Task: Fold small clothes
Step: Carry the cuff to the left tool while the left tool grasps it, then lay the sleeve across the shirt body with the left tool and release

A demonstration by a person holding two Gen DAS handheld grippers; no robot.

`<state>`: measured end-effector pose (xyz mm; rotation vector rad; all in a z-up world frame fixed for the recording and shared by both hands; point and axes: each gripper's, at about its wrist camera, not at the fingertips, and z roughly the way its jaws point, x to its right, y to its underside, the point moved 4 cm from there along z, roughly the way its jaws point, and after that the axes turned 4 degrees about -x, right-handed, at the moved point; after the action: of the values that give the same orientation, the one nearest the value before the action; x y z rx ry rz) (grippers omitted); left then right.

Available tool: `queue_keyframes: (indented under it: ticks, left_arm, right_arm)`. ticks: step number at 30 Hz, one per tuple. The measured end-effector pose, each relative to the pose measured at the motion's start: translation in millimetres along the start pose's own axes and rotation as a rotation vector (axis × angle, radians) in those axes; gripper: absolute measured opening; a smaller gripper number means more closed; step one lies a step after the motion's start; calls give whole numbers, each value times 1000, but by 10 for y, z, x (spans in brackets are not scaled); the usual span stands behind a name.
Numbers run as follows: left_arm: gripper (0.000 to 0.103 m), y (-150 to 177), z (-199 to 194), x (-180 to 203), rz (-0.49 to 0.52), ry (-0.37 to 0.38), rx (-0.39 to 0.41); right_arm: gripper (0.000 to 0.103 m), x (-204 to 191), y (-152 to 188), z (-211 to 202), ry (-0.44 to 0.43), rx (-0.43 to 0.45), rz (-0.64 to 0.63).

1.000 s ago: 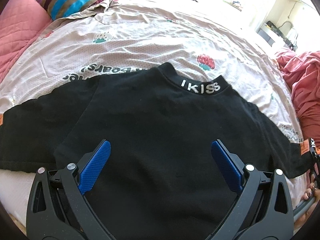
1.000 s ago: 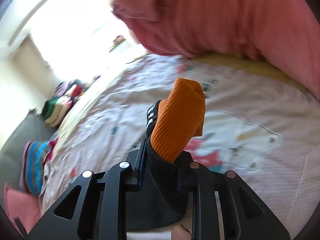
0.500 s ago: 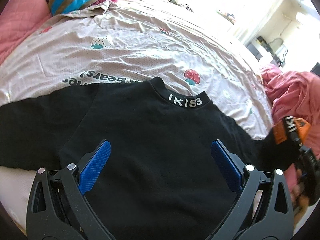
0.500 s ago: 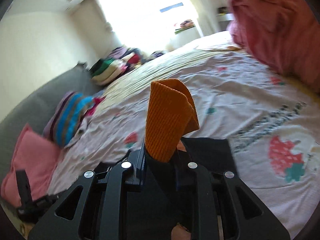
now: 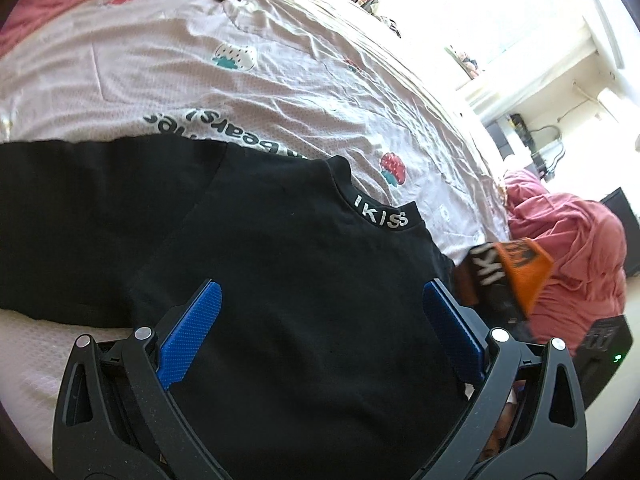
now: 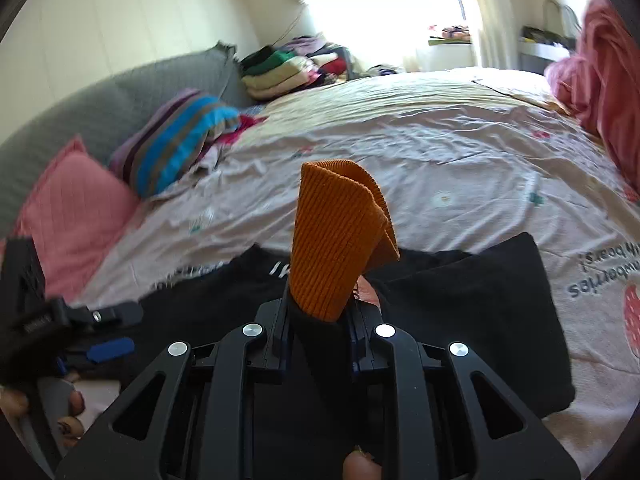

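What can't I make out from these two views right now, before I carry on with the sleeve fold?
- Black top: hem and left sleeve end, cut off by the left wrist view's edges and the left tongs.
- Right tongs: pads hidden by the orange cuff they clamp, right wrist view.
- Right sleeve behind the cuff: blocked, same view.
- Clothes pile: too small to tell pieces apart.

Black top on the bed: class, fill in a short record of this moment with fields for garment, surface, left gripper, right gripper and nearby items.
garment: black top, spread flat, collar lettering facing up
surface: printed bedsheet
left gripper: left gripper open, blue fingers over the top's body
right gripper: right gripper shut on the orange cuff of one sleeve, lifted off the bed
nearby items: pink pillow, striped pillow, folded stack
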<state>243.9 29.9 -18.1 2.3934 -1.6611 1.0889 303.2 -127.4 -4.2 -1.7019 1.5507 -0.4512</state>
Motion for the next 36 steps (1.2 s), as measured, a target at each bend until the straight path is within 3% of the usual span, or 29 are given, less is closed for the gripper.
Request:
queue_keyframes:
  ticks: [7,10,14,16,19,23,27,30,32,34,36]
  left_arm:
    - [95,35,87,-142,-62,105,-38]
    - [94,53,120,-199,-87,136,-42]
    - [93,81,171,-264,-119,187,-59]
    - [93,95,196,-286,-134,199,-62]
    - [92,119,231,-261,-133,221,-73]
    - [89,167,297,-198,-112,224,-93]
    - [67,211,415,-156,-125,231,-116]
    - [59,265,553,-58,-89,193,-138]
    - [44,292,635,14,-50,159,-144]
    - [17,302,674,56,-21,138,-147]
    - [17,290,659,117,28,120,-139]
  right_arm:
    - [22,-372,205,372,-1,-71,-98]
    - [28,-509,311,478,-23,-99,-142]
    - [47,-631,424,466,-86,-118,-169]
    - [47,-683,487,417,-112,-128,-190]
    - [56,-658,559,295,-165,-154,-162]
    - [58,-521,602,103,-167,-147,-127]
    - [58,-304,602,-92,-143,-125,-71]
    - [58,-157,578,-174,-130,-117,-26]
    - [58,-74,562,-227,-106,-104,-12]
    - [58,-11,560,-270,-100,-98,0]
    - [58,29,565,-304,-102,-98,2]
